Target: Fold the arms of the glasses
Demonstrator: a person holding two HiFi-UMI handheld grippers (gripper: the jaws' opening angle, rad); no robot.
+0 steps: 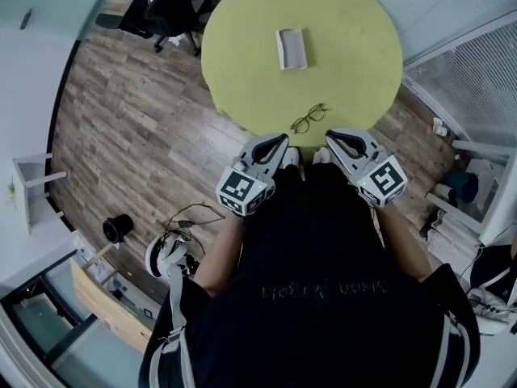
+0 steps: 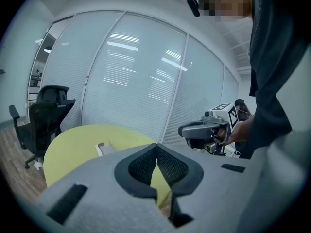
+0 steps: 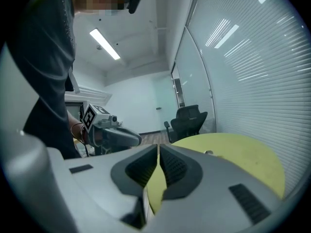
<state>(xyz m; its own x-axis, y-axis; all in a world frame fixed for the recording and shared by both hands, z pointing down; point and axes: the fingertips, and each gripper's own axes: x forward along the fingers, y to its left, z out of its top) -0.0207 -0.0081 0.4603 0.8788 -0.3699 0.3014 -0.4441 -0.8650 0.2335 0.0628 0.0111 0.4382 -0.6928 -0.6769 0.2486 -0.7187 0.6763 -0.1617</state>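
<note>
Green table (image 1: 339, 39) bears glasses (image 1: 308, 118) at six o'clock; left gripper (image 1: 279, 141) and right gripper (image 1: 332, 138) closed, empty; any arm-fold needs light pinching.

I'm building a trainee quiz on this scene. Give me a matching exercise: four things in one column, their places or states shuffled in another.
1 glasses
2 white box
3 office chair
4 left gripper

A on the floor beyond the table
B near the table's middle
C jaws together, holding nothing
D at the table's near edge

Pairs: 1-D, 2-B, 3-A, 4-C
</note>
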